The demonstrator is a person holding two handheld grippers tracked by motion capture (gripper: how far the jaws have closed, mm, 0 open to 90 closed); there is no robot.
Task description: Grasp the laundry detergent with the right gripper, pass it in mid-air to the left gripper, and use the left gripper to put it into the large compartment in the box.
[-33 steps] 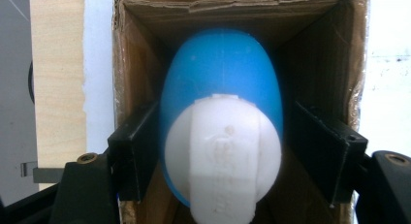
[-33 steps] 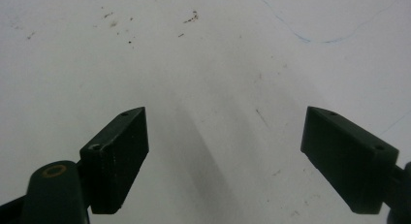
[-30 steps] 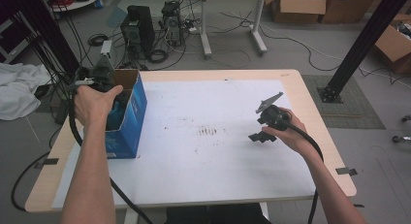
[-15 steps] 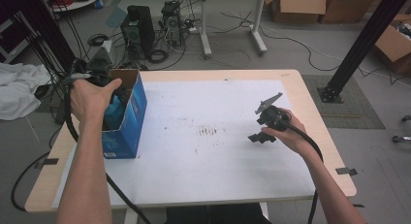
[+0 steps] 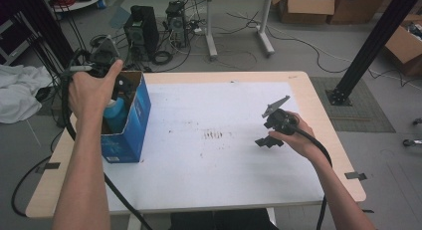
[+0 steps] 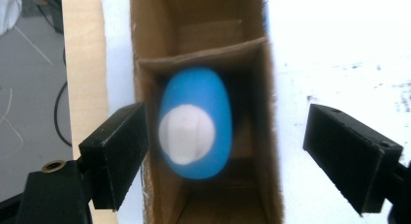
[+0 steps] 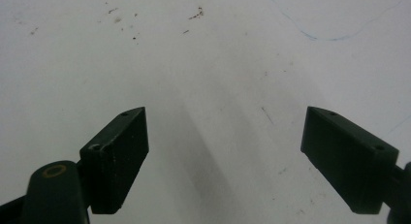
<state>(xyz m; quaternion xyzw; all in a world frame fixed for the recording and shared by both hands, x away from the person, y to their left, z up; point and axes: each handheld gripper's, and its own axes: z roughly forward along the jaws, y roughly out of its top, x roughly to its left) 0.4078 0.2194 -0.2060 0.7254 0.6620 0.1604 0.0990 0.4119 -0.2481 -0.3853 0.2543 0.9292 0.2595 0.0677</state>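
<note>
A: Blue bottle (image 6: 195, 123), location?
B: Upright in cardboard box (image 5: 130, 121), counter's (image 5: 224, 190) left edge, directly below left gripper (image 6: 228, 151); jaws just opened, clear of it.
A: Right gripper (image 7: 225, 158)?
B: Apart, empty, farther off.

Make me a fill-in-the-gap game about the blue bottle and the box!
1. The blue bottle stands inside a cardboard ____.
2. The bottle's cap is coloured ____.
3. The left gripper hangs above the bottle, and its jaws, which have just been opening, are ____.
4. The right gripper has ____ between its jaws.

Missing words: box; white; open; nothing
</note>
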